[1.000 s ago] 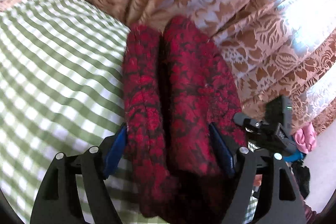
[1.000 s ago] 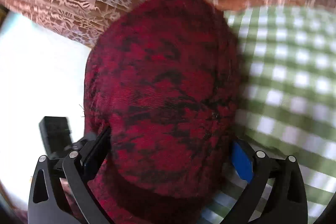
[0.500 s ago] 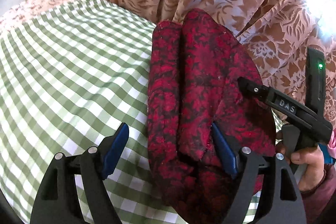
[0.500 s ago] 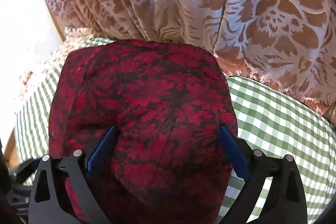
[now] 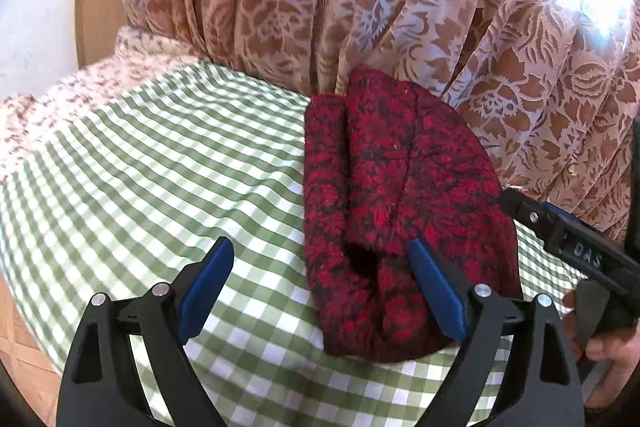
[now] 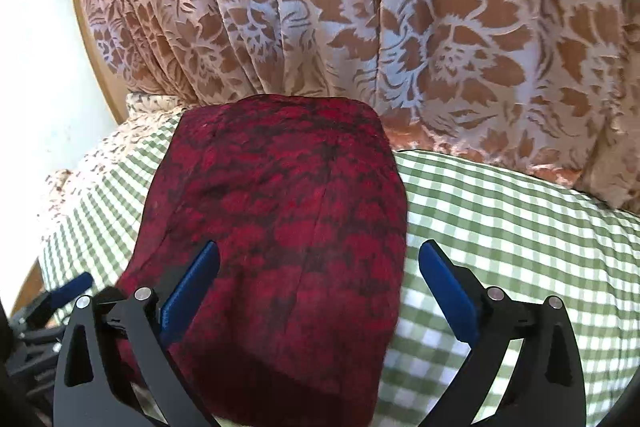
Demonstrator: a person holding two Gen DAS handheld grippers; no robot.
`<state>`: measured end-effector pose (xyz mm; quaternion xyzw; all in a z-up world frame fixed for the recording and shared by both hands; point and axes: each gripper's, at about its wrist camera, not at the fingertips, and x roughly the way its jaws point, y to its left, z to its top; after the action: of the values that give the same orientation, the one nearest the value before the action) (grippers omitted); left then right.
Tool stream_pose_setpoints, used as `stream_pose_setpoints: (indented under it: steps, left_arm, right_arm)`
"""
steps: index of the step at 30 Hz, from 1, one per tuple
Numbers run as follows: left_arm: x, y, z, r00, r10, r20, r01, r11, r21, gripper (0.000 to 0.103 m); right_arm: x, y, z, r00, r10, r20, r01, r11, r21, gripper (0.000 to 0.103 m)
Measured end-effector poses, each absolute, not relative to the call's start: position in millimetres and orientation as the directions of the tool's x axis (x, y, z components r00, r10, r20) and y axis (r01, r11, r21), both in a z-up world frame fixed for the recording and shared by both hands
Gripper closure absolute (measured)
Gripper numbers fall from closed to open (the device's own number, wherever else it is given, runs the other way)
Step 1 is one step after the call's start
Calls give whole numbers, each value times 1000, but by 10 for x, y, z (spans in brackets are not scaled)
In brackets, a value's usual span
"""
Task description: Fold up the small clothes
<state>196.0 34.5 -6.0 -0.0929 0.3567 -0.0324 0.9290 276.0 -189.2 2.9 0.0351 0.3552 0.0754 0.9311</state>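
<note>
The folded garment (image 5: pixel 400 195) is laid flat on the bed (image 5: pixel 160 163); both grippers (image 5: pixel 320 287) (image 6: pixel 320 287) are held wide, so nothing is gripped.

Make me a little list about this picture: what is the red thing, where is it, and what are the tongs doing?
red thing: folded red-and-black knitted garment
lies on: green checked cloth
behind it: floral curtain, touching its far end
left tongs: open, holding nothing, one pad over the garment
right tongs: open, holding nothing, above the garment
fold: layers stacked, lying flat
</note>
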Motion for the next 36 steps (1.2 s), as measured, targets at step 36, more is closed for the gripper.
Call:
stream_pose_setpoints:
  steps: [36]
  left_arm:
    - [929,174,94,787,26,-616,-62,997,-37,2]
  right_arm:
    - [1337,-1901,-118,800,9,-599,7,1000,24,4]
